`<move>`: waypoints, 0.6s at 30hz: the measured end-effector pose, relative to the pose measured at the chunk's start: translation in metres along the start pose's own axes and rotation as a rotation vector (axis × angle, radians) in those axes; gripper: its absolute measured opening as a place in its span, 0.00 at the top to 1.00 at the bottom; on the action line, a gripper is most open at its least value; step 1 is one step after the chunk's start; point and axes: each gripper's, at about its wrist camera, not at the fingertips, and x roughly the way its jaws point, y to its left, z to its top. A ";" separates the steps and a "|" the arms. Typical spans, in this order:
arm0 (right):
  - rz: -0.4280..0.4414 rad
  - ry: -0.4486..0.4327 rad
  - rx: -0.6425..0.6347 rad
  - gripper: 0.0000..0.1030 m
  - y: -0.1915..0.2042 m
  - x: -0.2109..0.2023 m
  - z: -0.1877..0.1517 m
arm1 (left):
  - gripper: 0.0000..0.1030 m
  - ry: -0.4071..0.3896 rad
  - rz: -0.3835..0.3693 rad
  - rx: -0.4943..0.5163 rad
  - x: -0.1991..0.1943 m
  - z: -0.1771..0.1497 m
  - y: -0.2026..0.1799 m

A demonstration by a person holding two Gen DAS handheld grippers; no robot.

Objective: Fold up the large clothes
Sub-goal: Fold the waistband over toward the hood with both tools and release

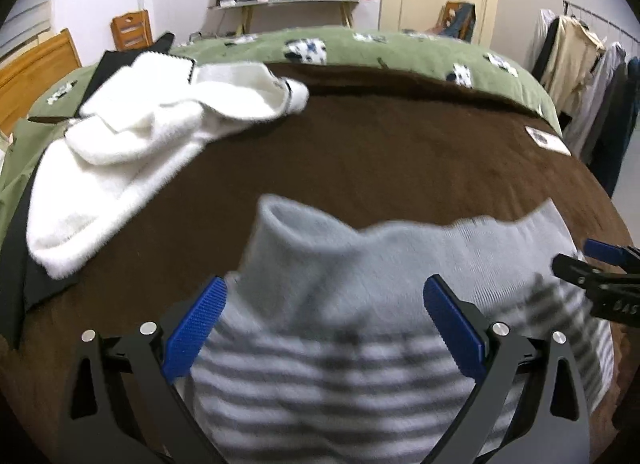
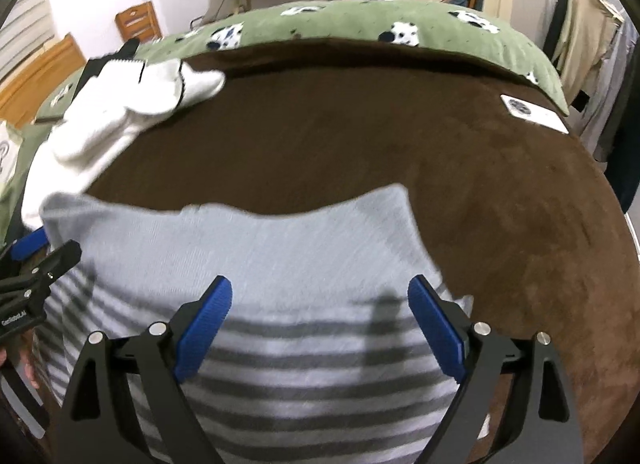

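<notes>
Grey striped sweater on brown blanket

The left gripper has its two blue-padded fingers spread wide apart with nothing pinched between them, its black frame angled forward and down. The right gripper is in the same pose, its blue pads held far apart and clamping nothing. The two tools sit side by side at about the same height, each one's black tip showing at the edge of the other's view, and a bit of a hand shows at the left edge of the right wrist view.
</notes>
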 end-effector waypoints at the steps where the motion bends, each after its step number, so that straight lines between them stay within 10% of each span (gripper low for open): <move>1: -0.001 0.006 -0.008 0.14 0.003 0.002 -0.003 | 0.06 0.024 -0.005 0.000 0.002 -0.004 -0.004; 18: 0.000 0.054 0.035 0.06 -0.013 0.044 -0.013 | 0.05 0.097 -0.025 0.016 0.056 -0.035 -0.009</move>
